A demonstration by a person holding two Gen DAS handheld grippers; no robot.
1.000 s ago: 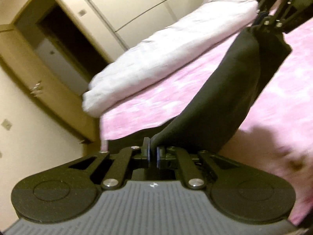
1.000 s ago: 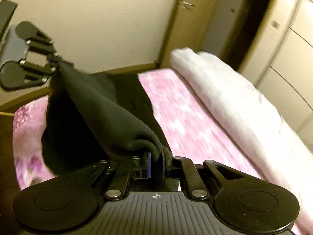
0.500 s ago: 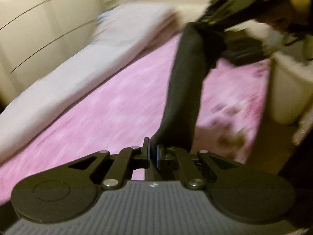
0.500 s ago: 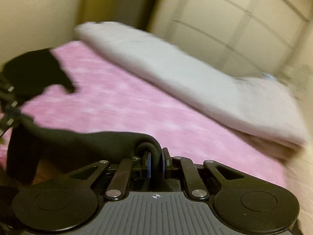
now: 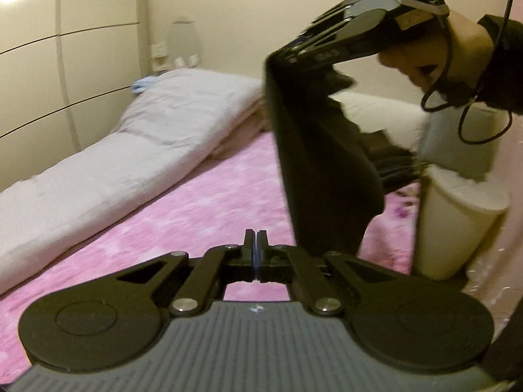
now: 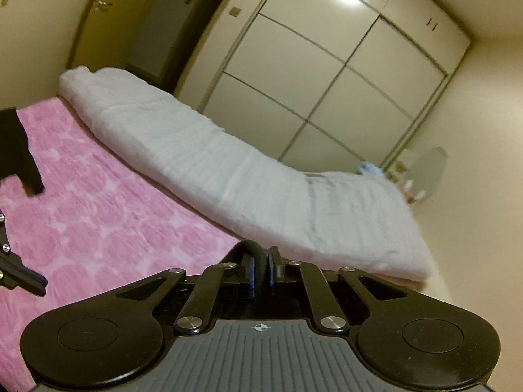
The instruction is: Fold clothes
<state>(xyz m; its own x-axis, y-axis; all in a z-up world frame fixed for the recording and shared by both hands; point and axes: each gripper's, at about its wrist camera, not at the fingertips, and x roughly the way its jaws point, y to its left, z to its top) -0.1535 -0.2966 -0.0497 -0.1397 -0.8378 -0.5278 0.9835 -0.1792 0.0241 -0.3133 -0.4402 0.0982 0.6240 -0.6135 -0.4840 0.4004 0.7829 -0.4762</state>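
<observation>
A black garment [image 5: 320, 163] hangs over the pink bed cover [image 5: 196, 215]. Its top corner is pinched in my right gripper [image 5: 281, 60], held high at the upper right by a hand [image 5: 457, 49]. In the right wrist view that gripper [image 6: 261, 261] is closing, with a loop of black cloth [image 6: 250, 248] between its pads. My left gripper [image 5: 255, 248] is closing too; its pads meet with no cloth between them. The garment's lower end drops behind its right finger. A dark flap of the garment [image 6: 16, 150] and part of the left gripper [image 6: 16, 277] show at the left edge.
A long white rolled duvet [image 5: 114, 170] lies along the bed's far side, against the wardrobe doors [image 6: 327, 81]. A white cylinder [image 5: 457, 225] stands at the right, beside a dark folded pile [image 5: 395, 166]. A dark doorway [image 6: 163, 32] is at the back.
Both grippers swung round from the door end toward the wardrobe and the bed's other end, raising the garment. Cloth that came out of the left pads no longer shows between them.
</observation>
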